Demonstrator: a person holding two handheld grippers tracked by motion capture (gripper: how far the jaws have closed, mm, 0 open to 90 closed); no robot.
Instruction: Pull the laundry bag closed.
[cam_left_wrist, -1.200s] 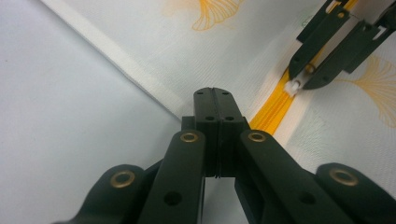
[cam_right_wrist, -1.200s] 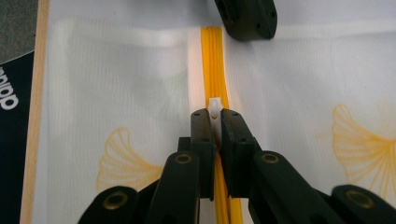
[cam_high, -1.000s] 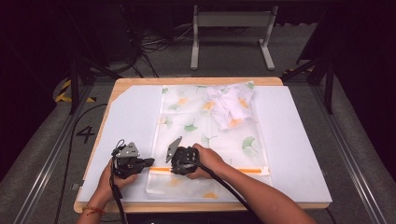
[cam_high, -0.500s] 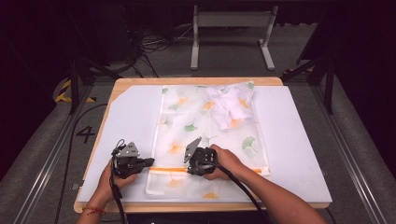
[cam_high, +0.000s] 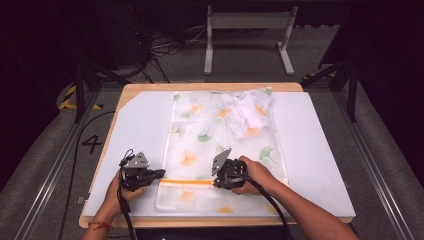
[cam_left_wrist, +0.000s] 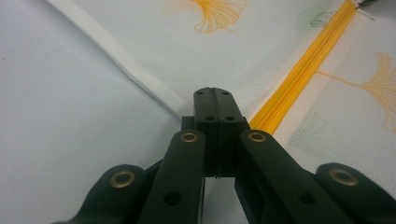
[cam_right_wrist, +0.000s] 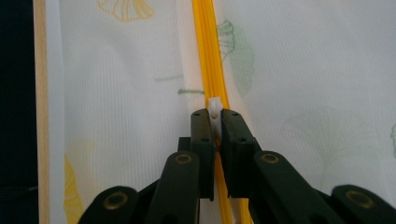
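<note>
A: Seen from above, at the left: left gripper (cam_high: 159, 174) held in a hand (cam_high: 121, 192) at the left end of the orange zipper (cam_high: 187, 182), on the near part of the white mesh bag (cam_high: 220, 145) printed with ginkgo leaves.

B: Up close, in the left gripper view: jaws clenched flat together on the bag's white edge band (cam_left_wrist: 135, 77), right at the corner where the zipper (cam_left_wrist: 299, 77) begins. Pinched layer itself too thin to make out between the pads.

A: Bag spread flat on the white sheet (cam_high: 135, 130) covering the wooden table (cam_high: 200, 87), with a crumpled white garment (cam_high: 249, 114) lying at its far end. Detail from the high view alone.

B: Further right, about midway along the zipper: right gripper (cam_high: 215, 183), a hand (cam_high: 255, 175) wrapped around its body, cable trailing back toward the near edge.

A: In the right gripper view: jaws grasping the small white zipper pull (cam_right_wrist: 214, 108), its tip poking out above the pads. Yellow-orange teeth (cam_right_wrist: 210, 51) stretching ahead of the pull.

B: From overhead, the pull lost under the gripper; merely an orange line joining the two grippers. Zipper parallel to the table's near edge, the grippers well apart along it.
</note>
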